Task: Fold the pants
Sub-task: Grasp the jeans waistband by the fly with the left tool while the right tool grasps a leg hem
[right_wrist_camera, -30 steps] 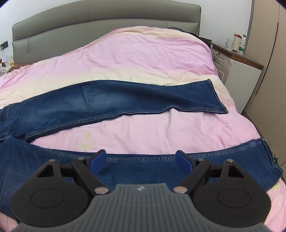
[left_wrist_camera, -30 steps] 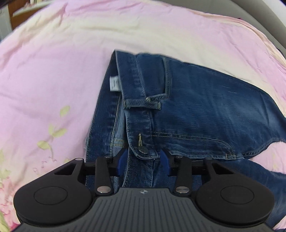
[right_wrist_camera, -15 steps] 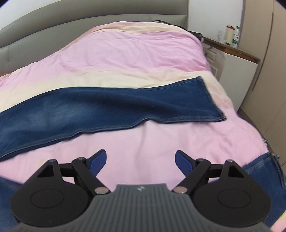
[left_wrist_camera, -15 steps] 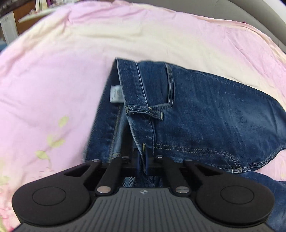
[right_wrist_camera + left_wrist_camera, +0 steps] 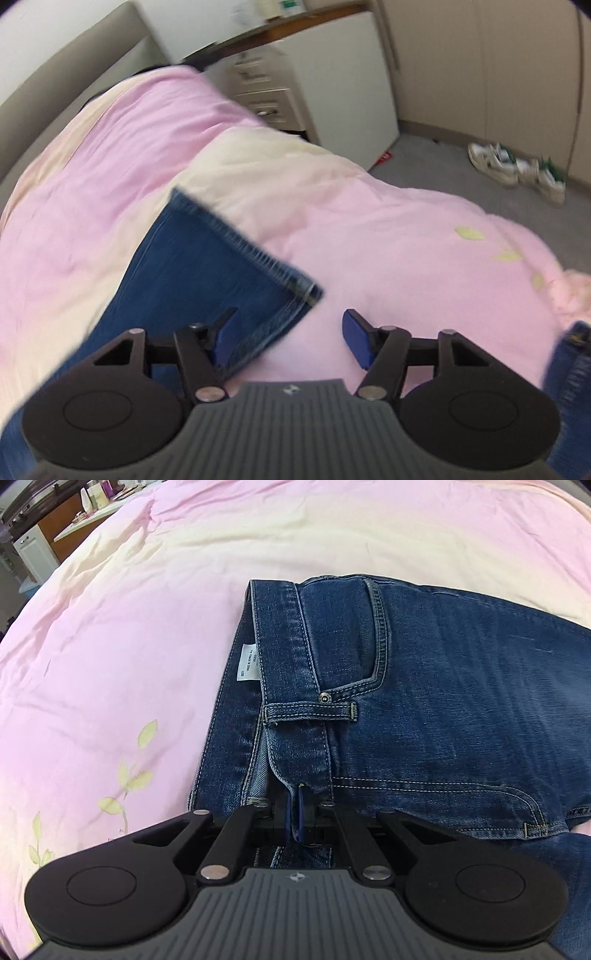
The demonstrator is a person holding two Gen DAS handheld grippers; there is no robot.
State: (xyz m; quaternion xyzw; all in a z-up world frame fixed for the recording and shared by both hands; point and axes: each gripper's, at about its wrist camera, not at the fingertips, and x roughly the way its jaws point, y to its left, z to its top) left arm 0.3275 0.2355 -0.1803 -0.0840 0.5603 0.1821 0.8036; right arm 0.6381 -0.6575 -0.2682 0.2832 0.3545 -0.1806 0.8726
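Blue jeans lie flat on a pink duvet, waist end toward the left wrist camera, white label showing inside the waistband. My left gripper is shut on the waistband edge at the fly, denim pinched between its blue pads. In the blurred right wrist view the hem end of the far leg lies on the duvet, and its near corner reaches in between my right gripper's pads. Those jaws are closing but still stand apart, the left pad over denim, the right over bare duvet, neither pressing the cloth.
A white nightstand with drawers stands beyond the bed's right side, with white sneakers on the grey floor. The grey headboard is at the upper left. The other leg's hem shows at the right edge. A cluttered shelf stands past the bed.
The left gripper closed on the waistband at the fly and shifted slightly. The right gripper swept right along the far leg to its hem, rolled, and its jaws narrowed.
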